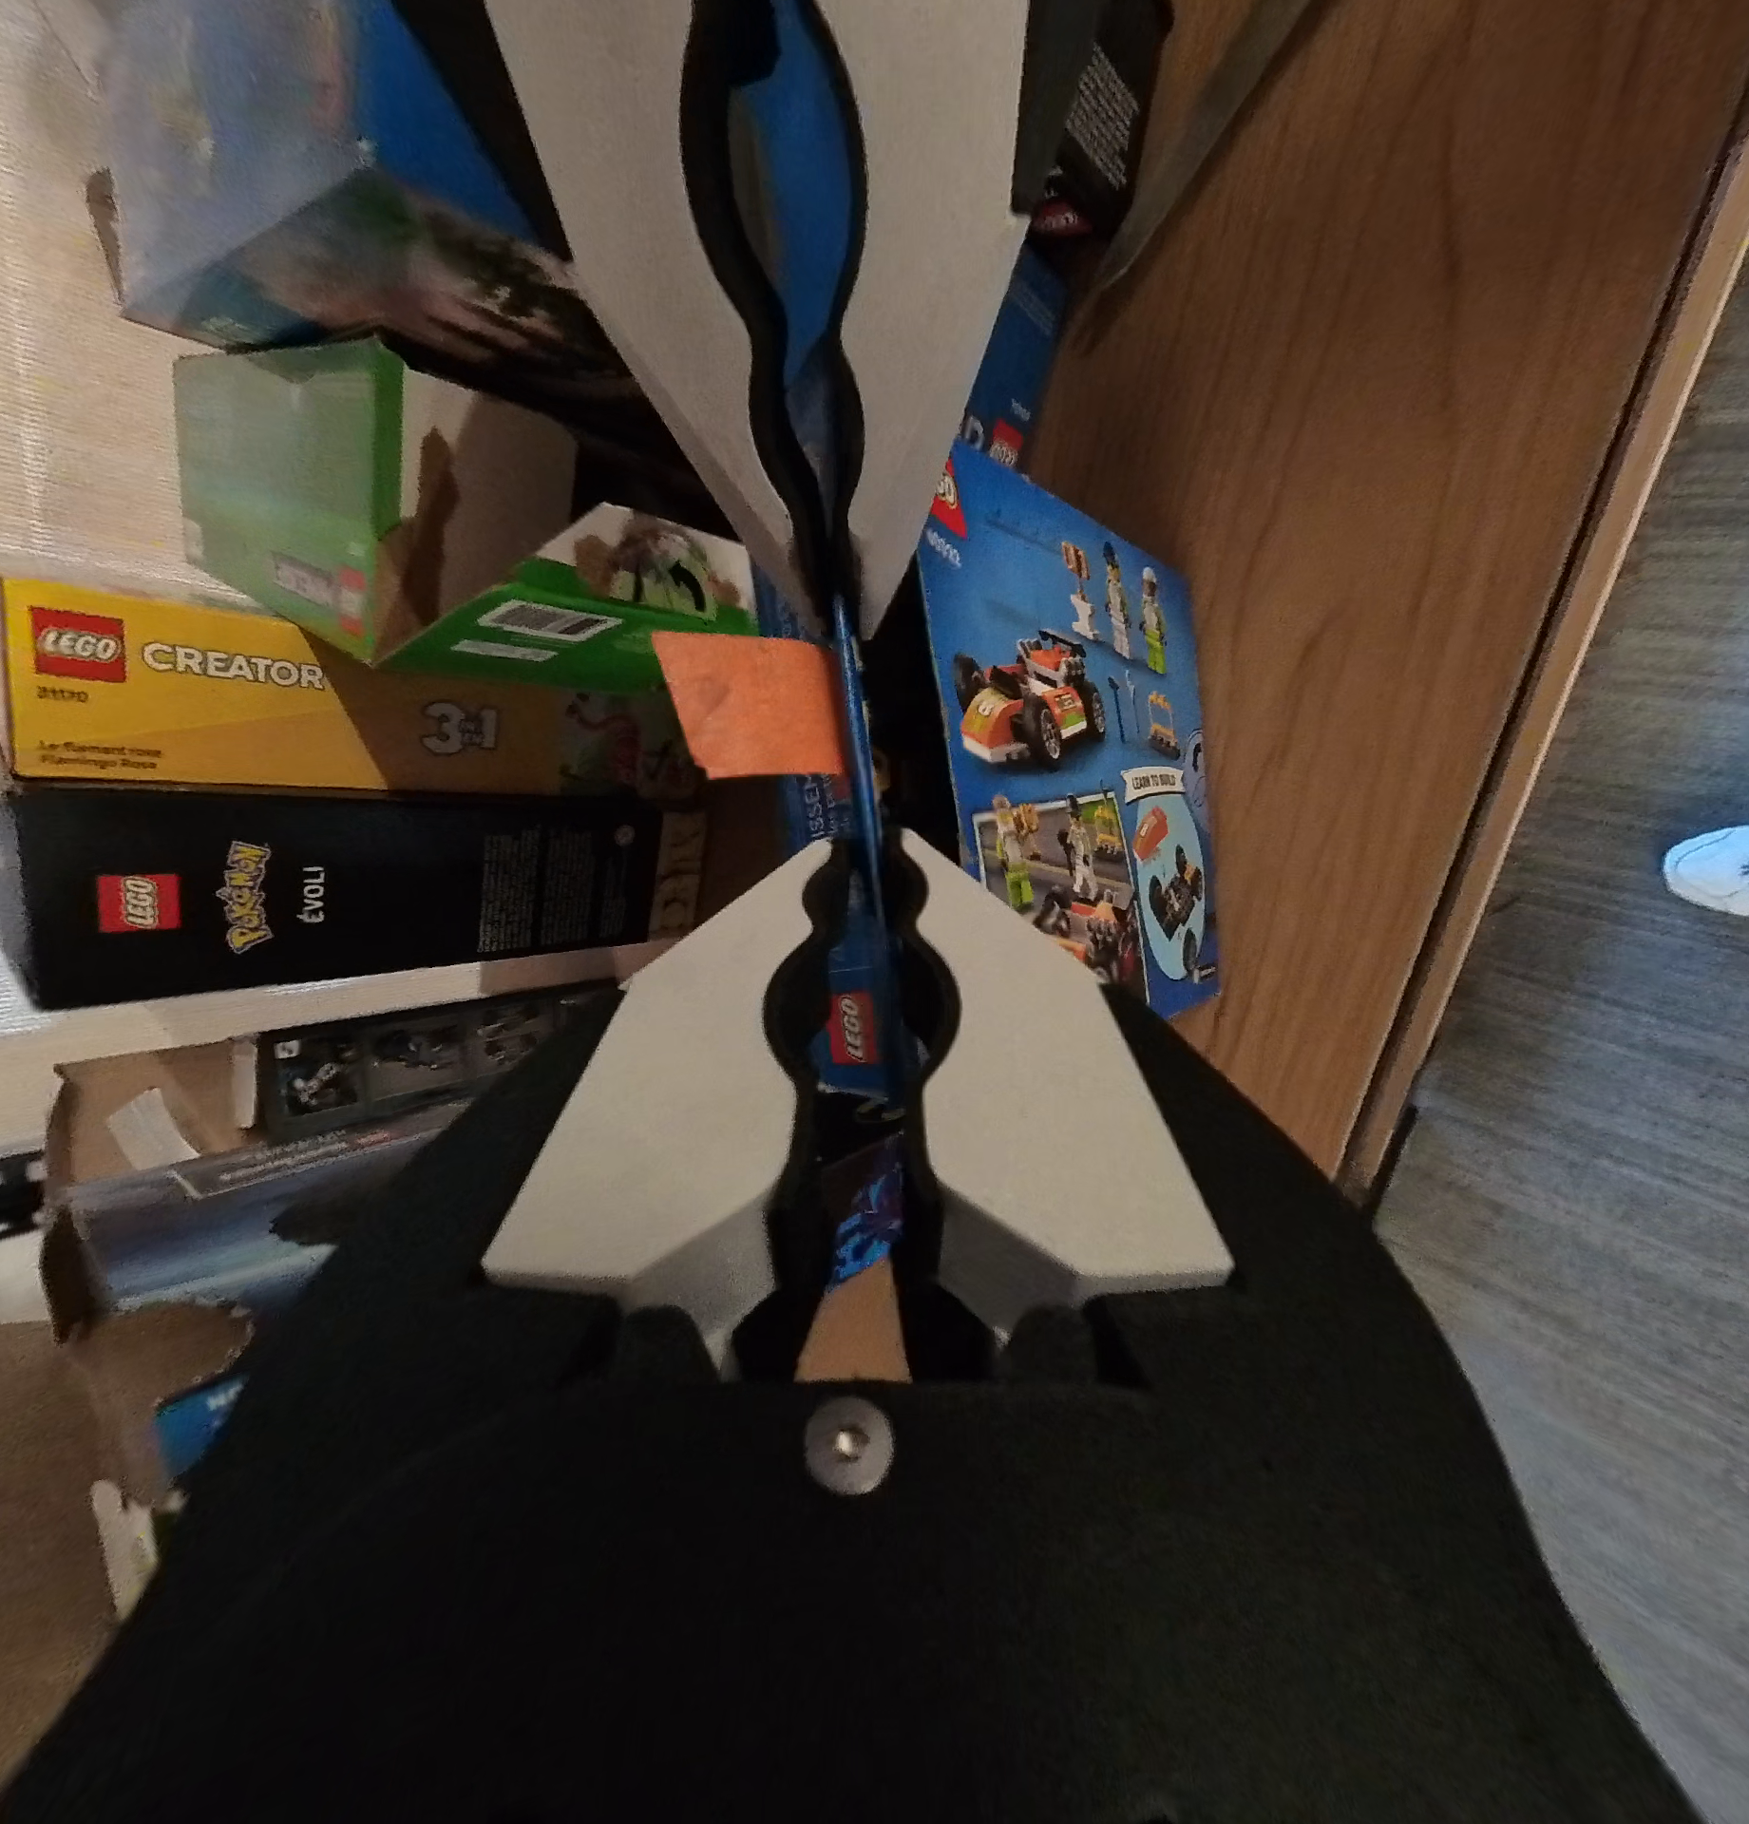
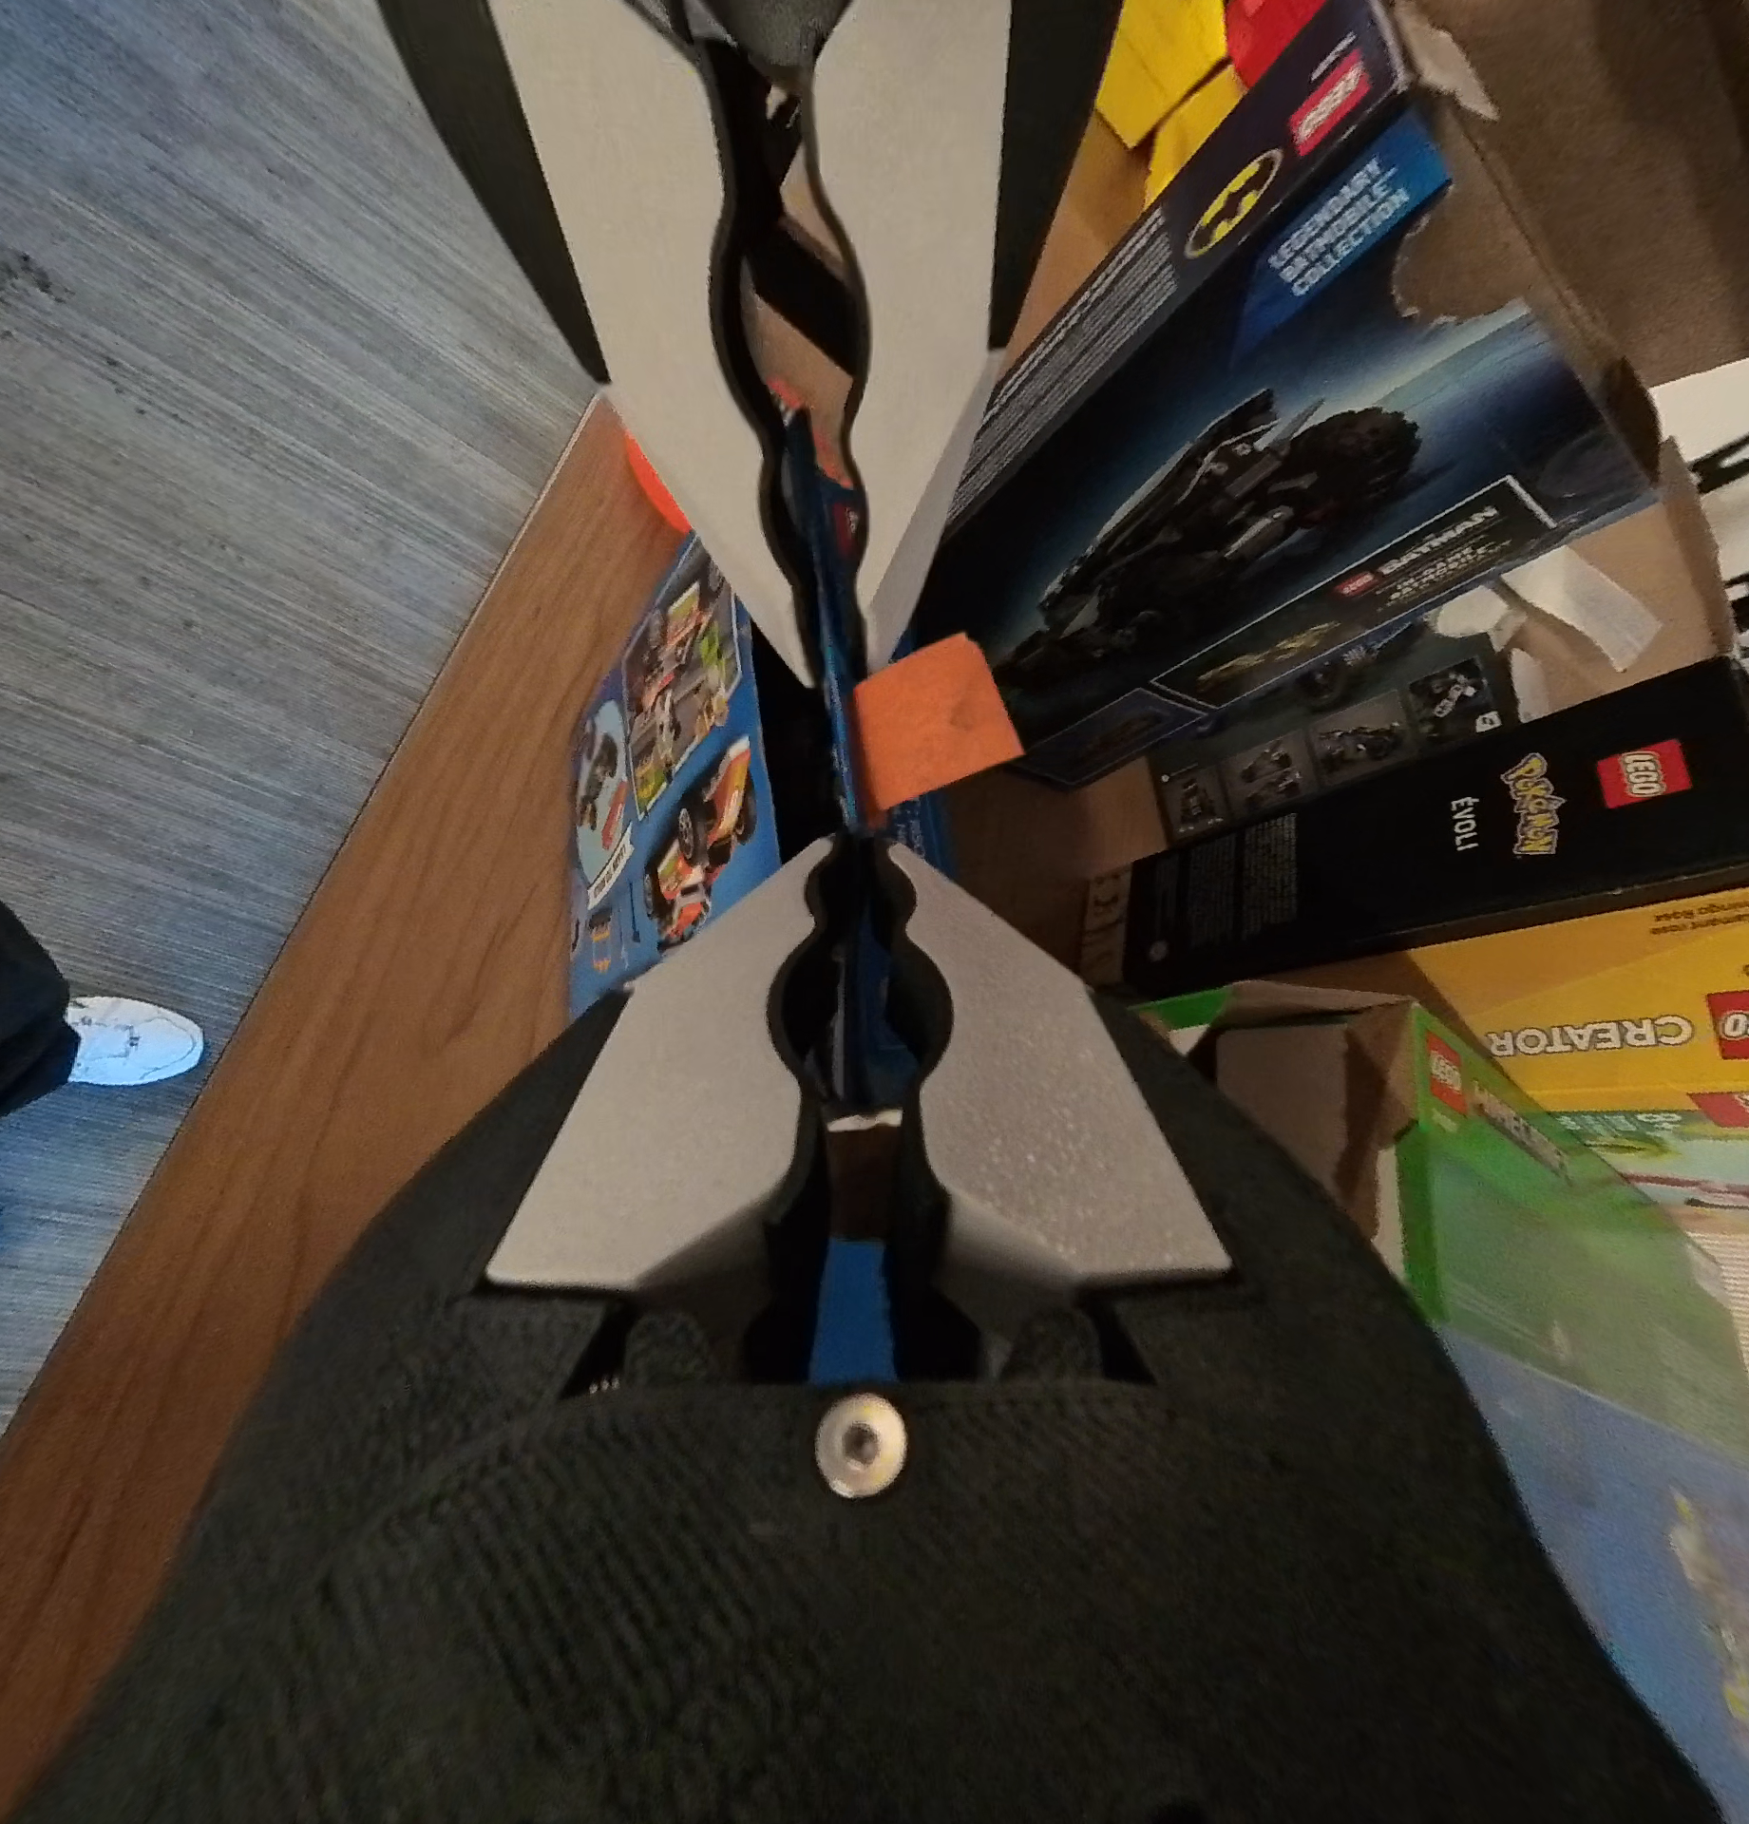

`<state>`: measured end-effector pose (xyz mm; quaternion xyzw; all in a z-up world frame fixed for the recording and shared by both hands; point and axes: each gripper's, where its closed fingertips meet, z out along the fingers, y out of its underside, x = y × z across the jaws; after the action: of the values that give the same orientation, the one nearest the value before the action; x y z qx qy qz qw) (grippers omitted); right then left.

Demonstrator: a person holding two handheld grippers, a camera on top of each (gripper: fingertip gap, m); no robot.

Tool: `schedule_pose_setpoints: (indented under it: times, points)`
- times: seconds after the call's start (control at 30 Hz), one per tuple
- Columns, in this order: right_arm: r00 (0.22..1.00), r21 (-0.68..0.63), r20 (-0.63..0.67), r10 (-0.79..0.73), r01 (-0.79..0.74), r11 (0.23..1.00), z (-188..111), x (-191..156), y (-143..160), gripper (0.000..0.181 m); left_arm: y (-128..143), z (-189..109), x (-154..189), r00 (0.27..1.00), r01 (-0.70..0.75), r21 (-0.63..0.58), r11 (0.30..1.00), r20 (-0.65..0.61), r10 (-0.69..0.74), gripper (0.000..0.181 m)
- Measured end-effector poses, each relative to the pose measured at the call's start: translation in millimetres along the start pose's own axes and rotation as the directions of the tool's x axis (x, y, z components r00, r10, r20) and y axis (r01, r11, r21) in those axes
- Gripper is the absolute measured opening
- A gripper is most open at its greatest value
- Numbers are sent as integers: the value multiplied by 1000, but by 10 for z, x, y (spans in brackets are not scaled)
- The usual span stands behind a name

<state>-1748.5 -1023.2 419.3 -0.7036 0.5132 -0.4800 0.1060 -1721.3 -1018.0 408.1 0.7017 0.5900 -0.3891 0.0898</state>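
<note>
Blue flattened carton (image 1: 855, 1017) is seen edge-on, held upright above the wooden tabletop (image 1: 1344, 494) and clamped from opposite ends by two grippers. The left hand-held gripper (image 1: 865, 849) is closed narrowly on its near edge, and the right hand-held gripper (image 2: 855, 849) is closed likewise on the other edge. One orange tape tab (image 1: 752, 706) is stuck to the carton between them. Just beside it, one blue panel printed with a racing car (image 1: 1067, 740) is seen over the tabletop; whether it is joined to the held carton cannot be told. Farther off, one black box (image 1: 327, 888), one yellow box (image 1: 179, 691), two green boxes (image 1: 288, 474) and one dark box picturing a black car (image 2: 1294, 513) are stacked. One white shoe (image 1: 1729, 869) is seen on the grey floor (image 1: 1591, 1283).
</note>
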Motion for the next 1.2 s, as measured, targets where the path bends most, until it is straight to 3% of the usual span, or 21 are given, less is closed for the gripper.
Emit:
schedule_pose_setpoints:
  times: [0.23, 0.5, 0.67, 0.9, 1.2]
  points:
    - [999, -43, 35, 18, -17, 999, -25, 30, -29, 2, 102, -220, 26, 996, 76, 11, 997, -51, -75, 10]
    - [969, -84, 196, 149, -135, 987, -12, -45, -11, 2, 123, -206, 95, 975, 150, 22, 988, -168, -144, 1]
    - [952, -88, 228, 203, -188, 978, -16, -42, -8, 5, 112, -211, 108, 937, 249, 67, 966, -269, -222, 4]
    - [987, -123, 127, 103, -88, 989, -65, 73, 94, 13, 193, -212, 39, 962, 198, 48, 979, -200, -185, 8]
    - [961, -97, 201, 192, -175, 980, -94, -9, 88, 6, 186, -227, 76, 949, 206, 60, 977, -254, -184, 3]
